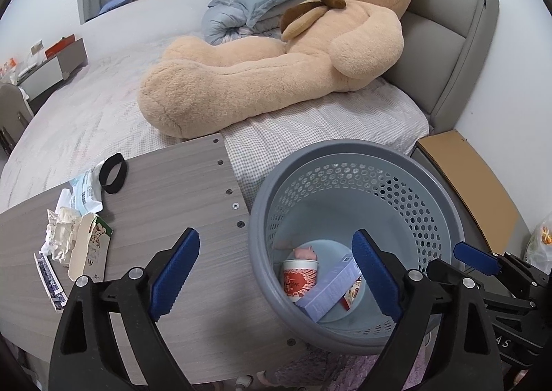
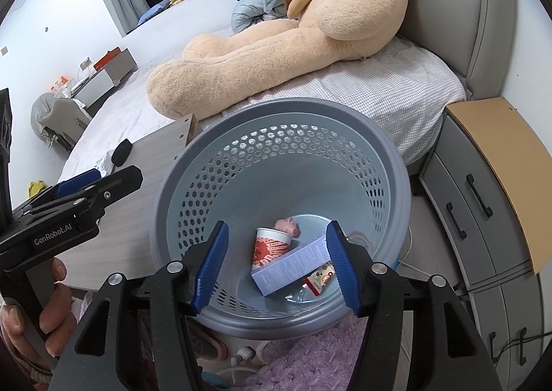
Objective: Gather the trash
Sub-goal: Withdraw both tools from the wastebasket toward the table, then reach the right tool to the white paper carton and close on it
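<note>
Trash [image 1: 74, 235] left on the desk [image 1: 179, 191], crumpled paper and flattened cartons, looks light, soft and crushable, best pinched across a carton edge, while left claw [image 1: 276, 273] and right claw [image 2: 276, 266] gape empty over the bin [image 2: 193, 191].

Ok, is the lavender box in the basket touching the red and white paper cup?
Touching. In the right wrist view the lavender box lies across the lower part of the paper cup at the bottom of the basket, with no gap between them.
</note>
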Motion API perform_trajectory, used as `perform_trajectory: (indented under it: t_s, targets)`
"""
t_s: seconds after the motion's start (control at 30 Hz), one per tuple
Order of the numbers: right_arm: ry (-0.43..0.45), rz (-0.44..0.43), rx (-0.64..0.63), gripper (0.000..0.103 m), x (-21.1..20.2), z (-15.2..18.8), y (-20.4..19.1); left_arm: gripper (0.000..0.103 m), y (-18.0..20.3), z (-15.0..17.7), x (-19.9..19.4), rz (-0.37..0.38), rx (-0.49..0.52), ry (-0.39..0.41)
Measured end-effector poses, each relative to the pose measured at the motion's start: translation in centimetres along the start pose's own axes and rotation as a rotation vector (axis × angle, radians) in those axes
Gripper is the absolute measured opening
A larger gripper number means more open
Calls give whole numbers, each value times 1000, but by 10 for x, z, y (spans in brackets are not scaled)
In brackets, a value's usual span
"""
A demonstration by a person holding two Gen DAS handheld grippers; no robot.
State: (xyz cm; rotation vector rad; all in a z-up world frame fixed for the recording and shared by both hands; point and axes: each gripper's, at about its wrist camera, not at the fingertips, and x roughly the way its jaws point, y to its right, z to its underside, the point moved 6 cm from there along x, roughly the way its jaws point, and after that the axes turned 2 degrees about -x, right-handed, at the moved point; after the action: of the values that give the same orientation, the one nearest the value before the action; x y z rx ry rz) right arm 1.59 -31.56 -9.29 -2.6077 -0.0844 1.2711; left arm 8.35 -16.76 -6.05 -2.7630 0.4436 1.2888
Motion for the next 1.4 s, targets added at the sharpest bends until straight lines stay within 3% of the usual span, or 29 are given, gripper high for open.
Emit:
perform_trajectory:
  t_s: [0.6, 1.2, 1.4]
  targets:
    - [15, -43, -96, 63, 6, -2, -67, 93, -80, 17, -29, -78, -123, 51]
    - [-18, -205, -295, 68, 55, -5, -212, 93, -259, 72, -65, -355, -348, 64]
    - [-54, -242, -366, 72, 82, 2, -266, 93, -302, 92, -71, -400, -403, 55]
